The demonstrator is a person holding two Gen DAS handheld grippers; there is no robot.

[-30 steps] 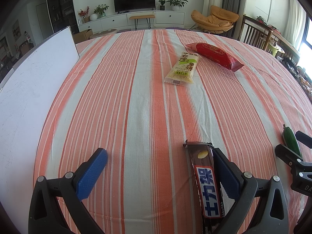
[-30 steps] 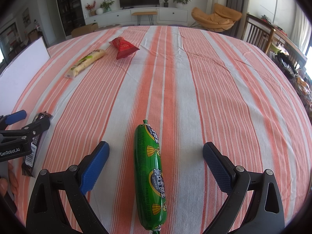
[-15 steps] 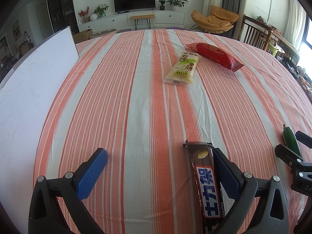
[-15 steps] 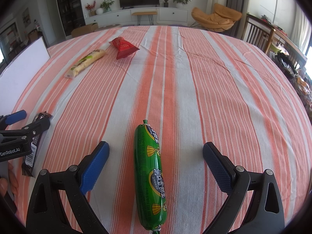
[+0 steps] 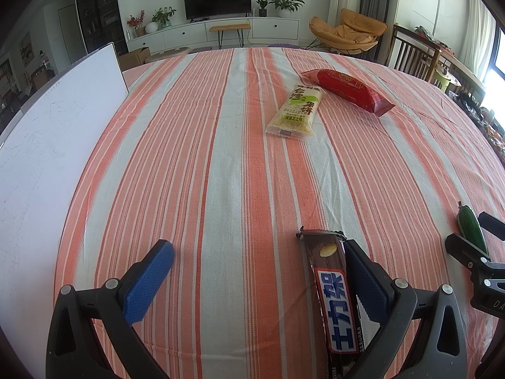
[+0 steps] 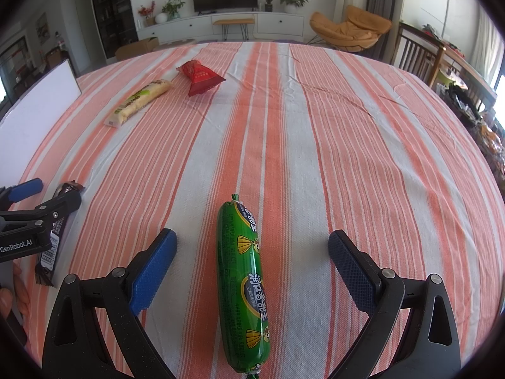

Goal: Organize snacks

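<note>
The left claw (image 5: 257,279) is spread wide at the bottom of its frame, the brown chocolate bar (image 5: 334,300) lying against its right finger, ungripped. The right claw (image 6: 252,267) is likewise apart, the green sausage (image 6: 244,281) lying lengthwise between its fingers, touching neither. In the upper part of both views the rice cracker pack (image 5: 295,110) and red packet (image 5: 347,90) lie near each other on the striped table (image 5: 205,158). All four snacks look scattered and ungathered; sorting seems barely begun.

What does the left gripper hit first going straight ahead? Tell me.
Probably the pale rice-cracker packet. The left gripper, open, faces bare striped tablecloth before it; the chocolate bar already lies beside its right finger.
</note>
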